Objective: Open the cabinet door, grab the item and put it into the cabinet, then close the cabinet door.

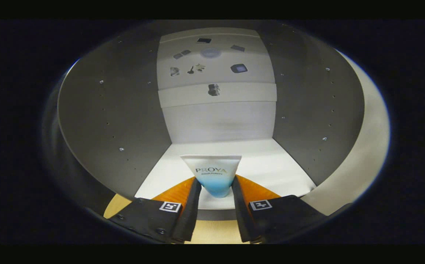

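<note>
Tube [212, 174] seemingly clamped between tool [216, 183] fingers.

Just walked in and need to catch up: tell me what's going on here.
A person's handheld tool is gripping a white and blue tube between its two fingers, both pressing on its lower end. The tube is held at the mouth of an open cabinet, just above the front of its white shelf. The door is already open, so the item is about to be set inside; releasing it and closing the door remain.
</note>
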The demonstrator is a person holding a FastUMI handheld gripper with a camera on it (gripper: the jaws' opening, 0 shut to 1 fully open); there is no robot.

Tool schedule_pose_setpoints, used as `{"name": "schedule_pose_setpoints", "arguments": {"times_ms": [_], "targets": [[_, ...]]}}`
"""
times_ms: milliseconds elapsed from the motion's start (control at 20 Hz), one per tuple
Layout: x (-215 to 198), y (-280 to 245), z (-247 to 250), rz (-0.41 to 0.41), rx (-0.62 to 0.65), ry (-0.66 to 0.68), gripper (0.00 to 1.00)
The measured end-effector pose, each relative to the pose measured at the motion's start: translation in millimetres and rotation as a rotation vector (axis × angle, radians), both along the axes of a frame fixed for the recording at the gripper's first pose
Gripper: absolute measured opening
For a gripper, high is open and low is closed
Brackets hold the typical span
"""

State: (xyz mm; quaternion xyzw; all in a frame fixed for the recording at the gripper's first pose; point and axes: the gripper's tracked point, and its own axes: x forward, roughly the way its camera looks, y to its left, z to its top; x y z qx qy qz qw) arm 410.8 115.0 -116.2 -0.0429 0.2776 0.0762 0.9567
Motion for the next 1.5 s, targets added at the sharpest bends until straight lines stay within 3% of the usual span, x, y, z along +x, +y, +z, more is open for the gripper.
{"name": "schedule_pose_setpoints", "arguments": {"times_ms": [450, 500, 550, 650, 800, 1000, 1250, 1500], "targets": [[10.1, -0.6, -0.3, 0.007, -0.003, -0.016, 0.58], [8.7, -0.1, 1.9, 0.012, 0.001, -0.019, 0.62], [5.9, 1.9, 4.2, 0.021, 0.006, -0.022, 0.77], [0.7, 2.6, 15.6, 0.027, 0.002, -0.058, 0.95], [-17.7, 7.3, 39.8, 0.04, -0.005, -0.121, 0.99], [-63.4, 13.8, 85.8, 0.069, -0.008, -0.24, 0.99], [-148.9, 18.4, 131.7, 0.133, -0.012, -0.375, 0.98], [-240.0, -15.1, 163.2, 0.114, 0.001, -0.451, 0.96]]}}
